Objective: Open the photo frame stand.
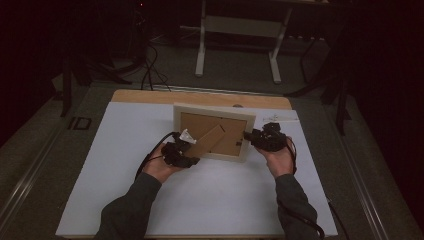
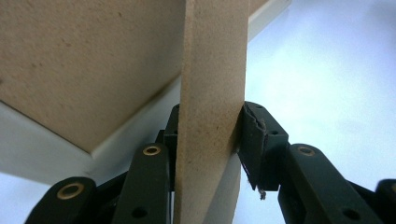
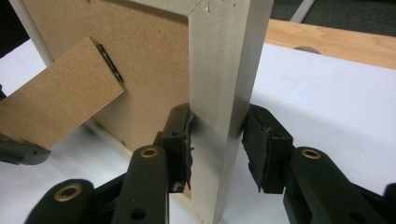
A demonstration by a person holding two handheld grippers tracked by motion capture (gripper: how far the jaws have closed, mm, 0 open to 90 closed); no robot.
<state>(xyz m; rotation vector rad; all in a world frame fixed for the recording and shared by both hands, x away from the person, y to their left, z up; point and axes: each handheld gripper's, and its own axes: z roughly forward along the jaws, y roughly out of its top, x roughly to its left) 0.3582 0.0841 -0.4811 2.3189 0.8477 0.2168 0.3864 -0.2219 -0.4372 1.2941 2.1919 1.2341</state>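
Note:
A pale picture frame (image 1: pixel 214 113) stands on the white mat with its brown backing board (image 2: pixel 84 60) turned toward me. Its cardboard stand leg (image 1: pixel 206 141) swings out to the lower left. My left gripper (image 1: pixel 186 150) is shut on that stand leg (image 2: pixel 212 93), one pad on each face of it, in the left gripper view (image 2: pixel 210 140). My right gripper (image 1: pixel 248 136) is shut on the frame's right side rail (image 3: pixel 224 70), with one pad on the back and one on the front (image 3: pixel 217 135). The stand leg (image 3: pixel 60 102) and its black hinge also appear in the right gripper view.
The white mat (image 1: pixel 150 190) covers most of a wooden table (image 1: pixel 150 96). A small pale item (image 1: pixel 286 119) lies at the mat's back right. Beyond the table, cables and a white desk leg (image 1: pixel 201 50) stand on a dark floor.

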